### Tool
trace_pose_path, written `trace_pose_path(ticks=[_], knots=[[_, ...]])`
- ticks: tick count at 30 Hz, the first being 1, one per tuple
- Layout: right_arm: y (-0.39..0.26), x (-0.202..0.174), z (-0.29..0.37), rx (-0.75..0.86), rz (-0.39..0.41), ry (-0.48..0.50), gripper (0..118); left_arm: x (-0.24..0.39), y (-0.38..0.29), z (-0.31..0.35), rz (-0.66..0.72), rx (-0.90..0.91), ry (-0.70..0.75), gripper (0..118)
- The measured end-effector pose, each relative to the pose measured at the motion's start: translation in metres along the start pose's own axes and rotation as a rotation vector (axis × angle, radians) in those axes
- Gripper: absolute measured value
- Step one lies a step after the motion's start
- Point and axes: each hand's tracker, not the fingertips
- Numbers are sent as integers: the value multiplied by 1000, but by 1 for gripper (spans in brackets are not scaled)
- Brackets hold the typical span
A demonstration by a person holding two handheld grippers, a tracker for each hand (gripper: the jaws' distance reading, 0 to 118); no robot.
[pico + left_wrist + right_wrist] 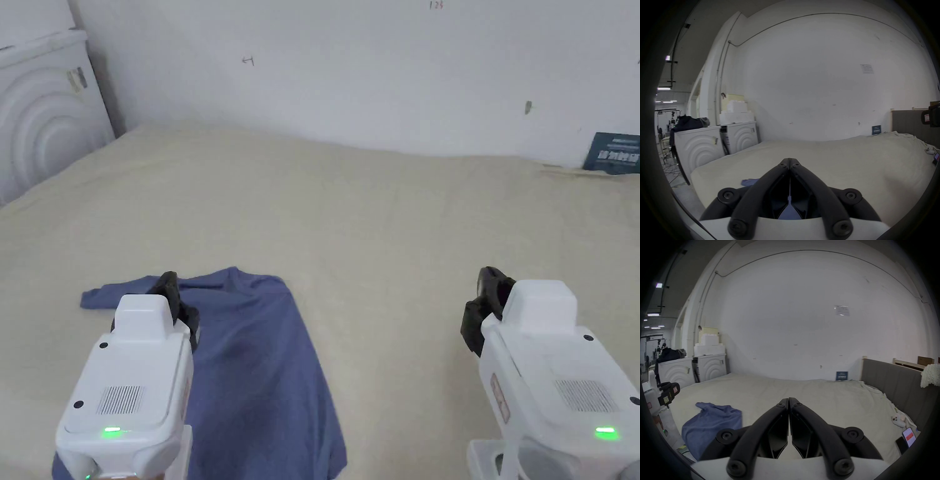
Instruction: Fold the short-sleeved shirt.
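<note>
We find the shirt [262, 369] lying lengthwise under our left gripper [178, 300]; right gripper [481, 312] well apart; both jaws closed, empty.

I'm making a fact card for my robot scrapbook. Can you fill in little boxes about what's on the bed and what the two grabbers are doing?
shirt: blue shirt, lying on the bed, partly folded lengthwise
bed: cream sheet
left gripper: above the shirt, jaws shut, holding nothing
right gripper: over bare sheet, jaws shut, holding nothing
beside bed: white washing machines
</note>
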Motion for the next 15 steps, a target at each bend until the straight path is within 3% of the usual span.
trace_pose_path(ticks=[8, 15], knots=[[2, -64, -11, -8, 7, 151, 0, -59, -6, 26, -18, -19, 149, 1], [0, -94, -11, -25, 19, 230, 0, -87, -13, 45, -22, -41, 225, 1]])
